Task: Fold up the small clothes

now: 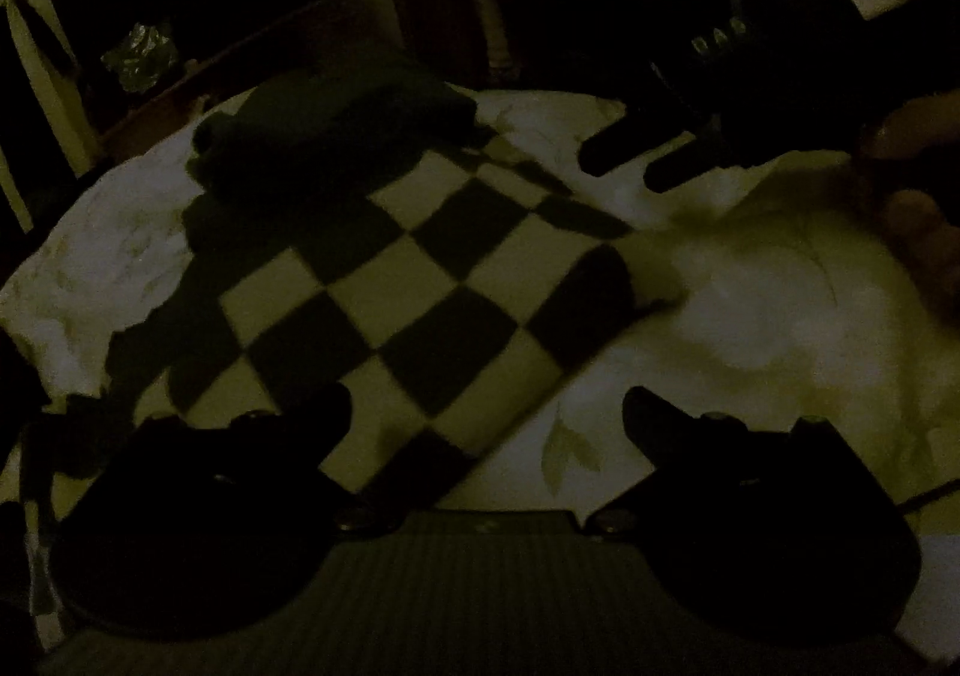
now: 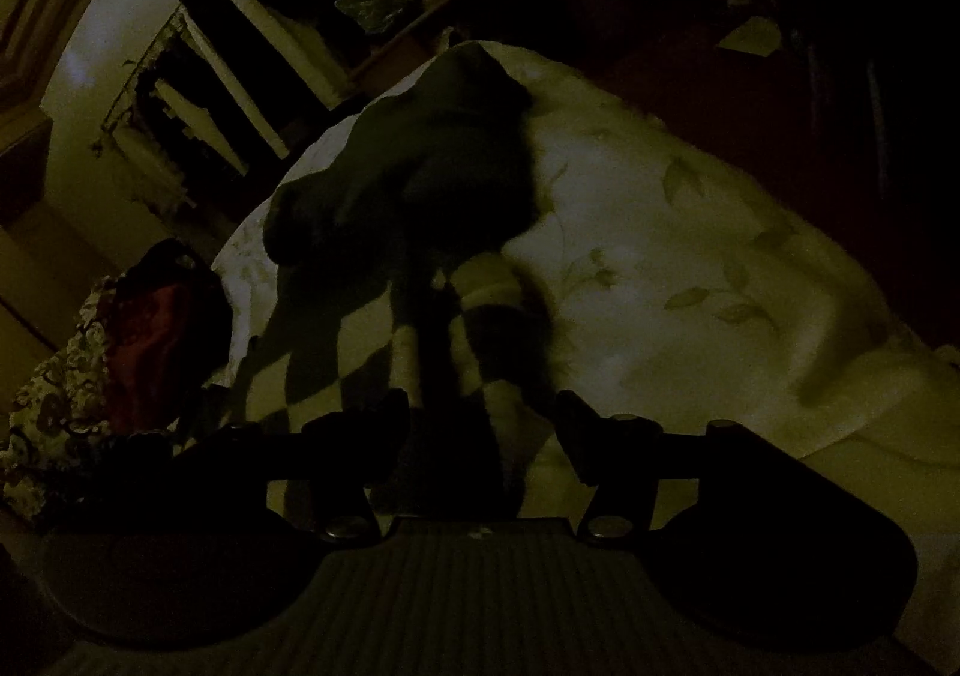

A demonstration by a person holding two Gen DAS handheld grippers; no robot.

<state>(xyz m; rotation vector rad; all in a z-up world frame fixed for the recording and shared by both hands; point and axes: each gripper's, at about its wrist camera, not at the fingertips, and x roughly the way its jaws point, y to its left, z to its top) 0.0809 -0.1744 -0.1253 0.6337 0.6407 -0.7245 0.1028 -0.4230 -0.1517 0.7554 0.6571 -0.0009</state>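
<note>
Two hand-held grippers in play, both with fingers apart and holding nothing. The checkered cloth (image 1: 432, 304) lies flat on the bed (image 1: 750, 328), its long axis running diagonally from near-left to far-right in your left wrist view. Your left hand-held gripper (image 1: 486, 412) hovers right at the cloth's near corner, left finger over the fabric, right finger over bare sheet. Your right hand-held gripper (image 1: 636, 159) sits just past the far edge, tips near but apart from it. A dark garment (image 1: 336, 135) overlaps the far-left end. Judgement: left is nearer; contact cannot be told in this dim light.
</note>
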